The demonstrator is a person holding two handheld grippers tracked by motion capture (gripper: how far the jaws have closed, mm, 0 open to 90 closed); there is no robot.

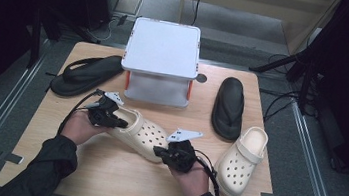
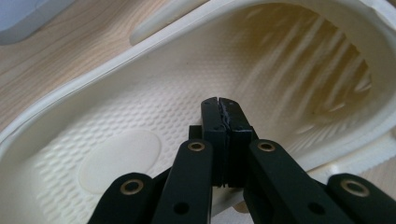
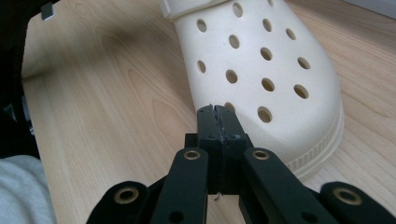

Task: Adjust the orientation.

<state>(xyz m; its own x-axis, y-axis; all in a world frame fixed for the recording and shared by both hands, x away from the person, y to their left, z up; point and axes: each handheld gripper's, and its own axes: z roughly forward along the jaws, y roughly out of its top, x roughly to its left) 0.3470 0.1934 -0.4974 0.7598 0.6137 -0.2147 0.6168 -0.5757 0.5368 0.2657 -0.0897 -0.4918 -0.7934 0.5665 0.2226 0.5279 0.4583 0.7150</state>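
Cream foam clog w/ vent holes (image 1: 139, 133) lies mid wooden worktop (image 1: 103, 170). Left hand-held gripper (image 1: 118, 121), jaws together, sits at its heel opening; right hand-held gripper (image 1: 158, 151), jaws together, at its toe. Probably light, springy, slightly slick; grip heel rim or strap.

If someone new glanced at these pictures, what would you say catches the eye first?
The cream clog at the table's middle, with the left tool shut at its heel opening and the right tool shut by its toe. Behind it stands a white box, flanked by two black sandals; a second clog lies at right.
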